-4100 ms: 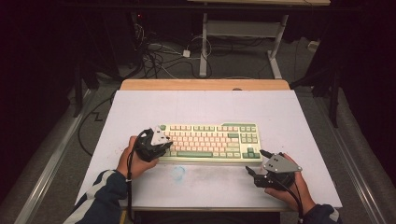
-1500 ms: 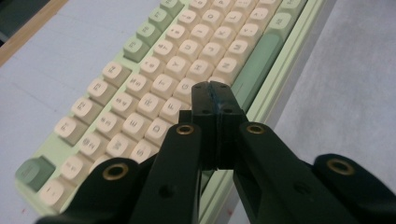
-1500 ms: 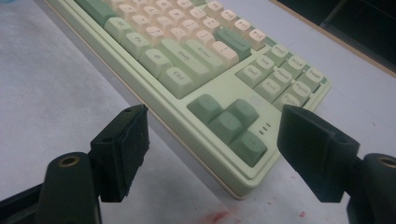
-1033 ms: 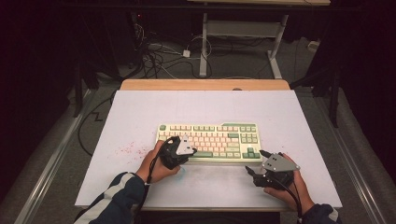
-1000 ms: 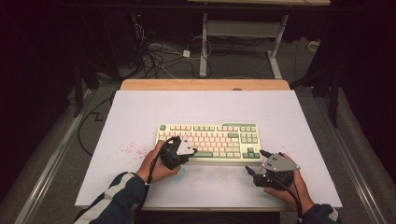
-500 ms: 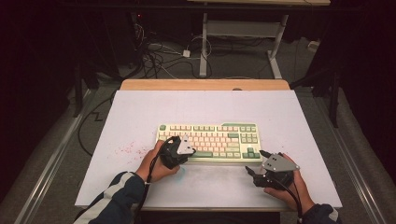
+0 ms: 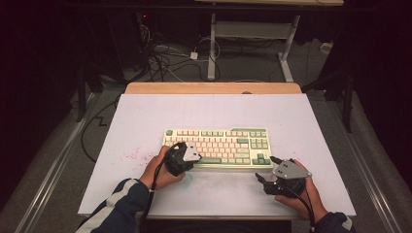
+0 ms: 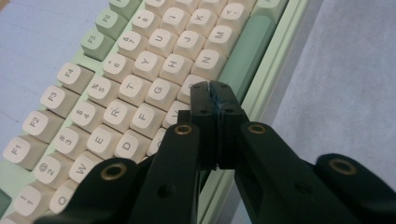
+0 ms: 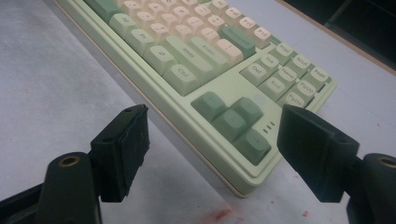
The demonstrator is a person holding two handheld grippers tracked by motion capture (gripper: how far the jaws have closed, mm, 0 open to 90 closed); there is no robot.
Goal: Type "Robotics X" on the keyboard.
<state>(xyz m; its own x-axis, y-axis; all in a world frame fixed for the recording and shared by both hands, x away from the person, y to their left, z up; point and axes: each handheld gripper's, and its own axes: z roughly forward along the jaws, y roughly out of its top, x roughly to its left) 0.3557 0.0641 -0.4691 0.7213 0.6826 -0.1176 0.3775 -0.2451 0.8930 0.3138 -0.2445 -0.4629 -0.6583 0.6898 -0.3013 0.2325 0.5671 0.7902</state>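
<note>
Now, from the left: red specks point(image 7: 130, 156) stain the desk point(image 7: 145, 116) beside your left hand-held gripper point(image 8: 214, 93), whose jaws are pressed together, tips over the keyboard's point(image 7: 217, 147) bottom letter row near the space bar point(image 8: 243, 53); the key beneath is hidden. Your right hand-held gripper point(image 9: 212, 140) hangs wide apart, holding nothing, just off the keyboard's corner by the arrow keys point(image 9: 233, 122). Cables point(image 7: 165, 58) clutter the floor beyond.

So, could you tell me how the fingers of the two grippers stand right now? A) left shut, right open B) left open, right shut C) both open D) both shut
A: the left gripper has its fingers pressed together over the keyboard, near the bottom letter row, while the right gripper has its fingers spread wide by the arrow keys.
</note>
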